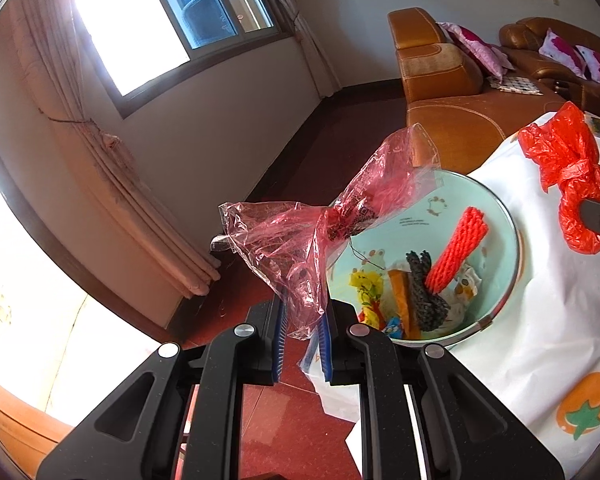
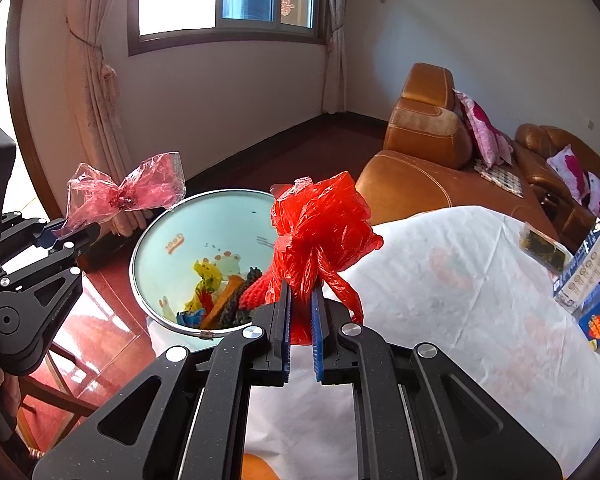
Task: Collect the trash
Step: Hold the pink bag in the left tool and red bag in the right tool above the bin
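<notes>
Between right gripper pads: red bag (knotted)

Left tongs: black frame, blue ribbed pads. Right tongs: same colours. Clear wrapper: pink-tinted, with dark print at the twisted middle. Plastic bag: solid bright red. Bin: pale mint inside with cartoon animal figures, silver rim. Inside it, foam net red, mesh piece black, scraps yellow and orange. Worktop cloth: white with orange fruit and green leaf motif. Sofa: tan-orange; cushions pink and white. Floor dark red.
</notes>
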Available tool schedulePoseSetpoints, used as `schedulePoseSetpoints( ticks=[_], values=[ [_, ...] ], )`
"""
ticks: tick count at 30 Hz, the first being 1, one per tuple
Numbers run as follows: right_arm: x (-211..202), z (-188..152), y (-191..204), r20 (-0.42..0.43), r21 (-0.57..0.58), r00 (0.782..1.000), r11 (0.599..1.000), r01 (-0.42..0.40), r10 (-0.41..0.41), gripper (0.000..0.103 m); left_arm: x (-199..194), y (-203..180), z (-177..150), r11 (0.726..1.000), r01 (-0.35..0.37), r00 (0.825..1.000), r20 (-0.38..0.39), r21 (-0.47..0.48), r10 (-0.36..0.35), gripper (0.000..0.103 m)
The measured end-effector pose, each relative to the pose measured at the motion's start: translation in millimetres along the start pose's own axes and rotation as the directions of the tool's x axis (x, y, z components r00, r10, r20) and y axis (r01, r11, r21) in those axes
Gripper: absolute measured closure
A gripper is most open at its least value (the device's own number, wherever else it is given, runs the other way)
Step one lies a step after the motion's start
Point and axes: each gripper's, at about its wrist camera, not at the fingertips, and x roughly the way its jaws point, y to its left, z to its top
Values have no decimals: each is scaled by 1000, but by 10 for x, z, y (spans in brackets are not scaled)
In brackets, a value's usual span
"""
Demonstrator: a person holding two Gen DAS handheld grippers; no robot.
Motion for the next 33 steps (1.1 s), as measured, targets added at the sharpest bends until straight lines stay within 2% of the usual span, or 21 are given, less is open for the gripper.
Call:
schedulePoseSetpoints(
  ticks=[18,33],
  values=[
    [129,182,207,7,-45,1000,999,-14,15,94,81,280,106,997,-73,997,6,-40,73,89],
    [254,301,249,1,-56,1000,998,-10,10,94,223,253,176,997,-76,997,-7,-29,76,89]
  ],
)
